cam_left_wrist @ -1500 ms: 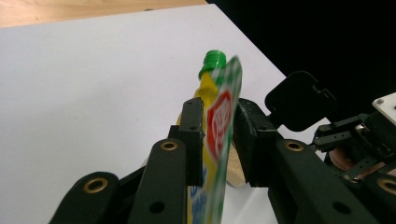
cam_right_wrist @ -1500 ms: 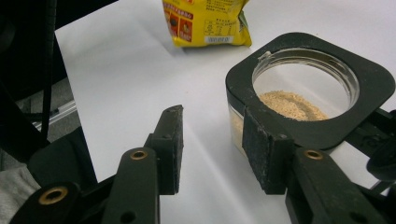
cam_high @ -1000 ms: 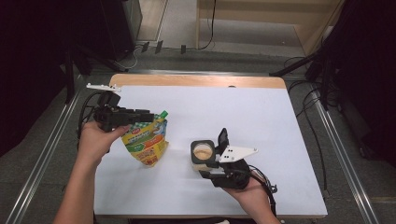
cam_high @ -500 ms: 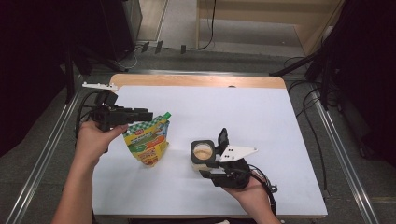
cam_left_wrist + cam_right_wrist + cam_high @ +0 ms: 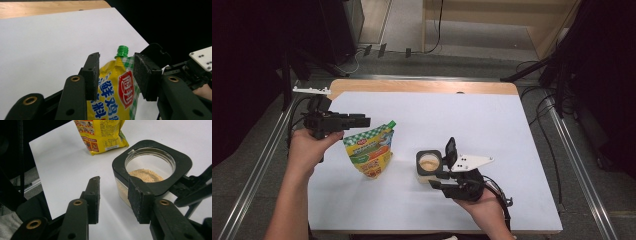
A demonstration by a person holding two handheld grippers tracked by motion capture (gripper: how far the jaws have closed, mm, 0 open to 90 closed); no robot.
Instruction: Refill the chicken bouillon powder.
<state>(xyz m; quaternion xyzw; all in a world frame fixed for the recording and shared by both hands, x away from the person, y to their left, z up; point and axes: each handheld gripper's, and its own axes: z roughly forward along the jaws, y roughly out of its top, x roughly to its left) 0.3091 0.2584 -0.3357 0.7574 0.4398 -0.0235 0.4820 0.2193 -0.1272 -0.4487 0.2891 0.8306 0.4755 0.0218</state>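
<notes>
A yellow seasoning pouch (image 5: 368, 151) with a green screw cap (image 5: 123, 51) stands upright on the white table (image 5: 492, 120). My left gripper (image 5: 362, 120) hovers level just left of the pouch's top, open; in the left gripper view the pouch (image 5: 117, 92) shows beyond the gap, untouched. A square black-rimmed clear container (image 5: 429, 163) holds beige powder (image 5: 146, 174), with its flip lid (image 5: 451, 150) raised. My right gripper (image 5: 435, 180) sits at the container's near side. Its jaws (image 5: 113, 192) have just been closing, with only bare table between them, and the container (image 5: 152, 162) lies past its right jaw.
A bare wood strip (image 5: 422, 86) runs along the table's far edge. Metal rails (image 5: 577, 165) flank both sides, with cables (image 5: 542, 100) on the floor to the right. The pouch and the container stand about a hand's width apart.
My left gripper has drawn back slightly to the left, away from the pouch's cap. The pouch stays standing. The right hand and the container have not moved.
</notes>
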